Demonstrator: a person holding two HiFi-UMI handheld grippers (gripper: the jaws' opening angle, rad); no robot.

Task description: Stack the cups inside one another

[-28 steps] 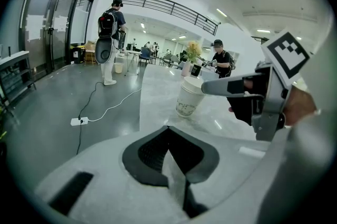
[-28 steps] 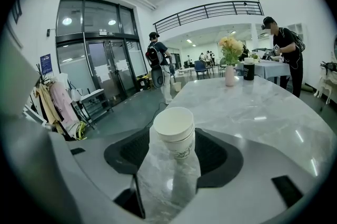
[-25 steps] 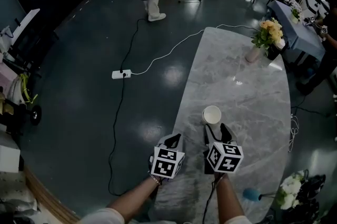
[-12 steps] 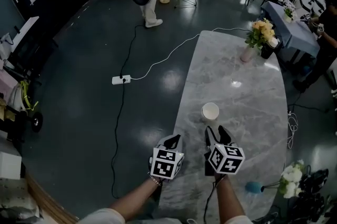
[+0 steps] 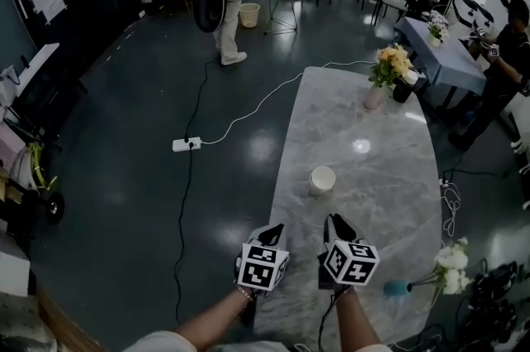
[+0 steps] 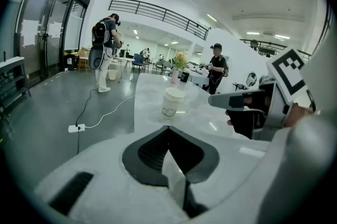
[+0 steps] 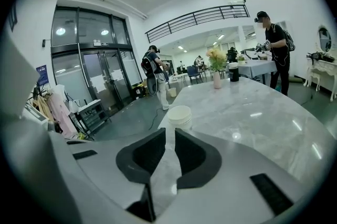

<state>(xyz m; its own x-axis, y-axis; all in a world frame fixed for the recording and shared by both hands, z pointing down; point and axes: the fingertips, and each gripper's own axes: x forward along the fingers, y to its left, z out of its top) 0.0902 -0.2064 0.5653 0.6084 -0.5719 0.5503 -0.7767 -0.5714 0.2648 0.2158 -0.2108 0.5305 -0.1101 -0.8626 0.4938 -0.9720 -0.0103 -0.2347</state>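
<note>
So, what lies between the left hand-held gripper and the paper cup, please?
Only bare marble tabletop separates the left hand-held gripper from the paper cup, per the head view.

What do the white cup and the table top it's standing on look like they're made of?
Cup: probably paper, matte off-white, with a rolled rim and a faint printed mark on its side in the left gripper view. Table top: marble or marble-look stone, polished. Grey veining and sharp reflections of the ceiling lights suggest it, though laminate cannot be ruled out.
</note>
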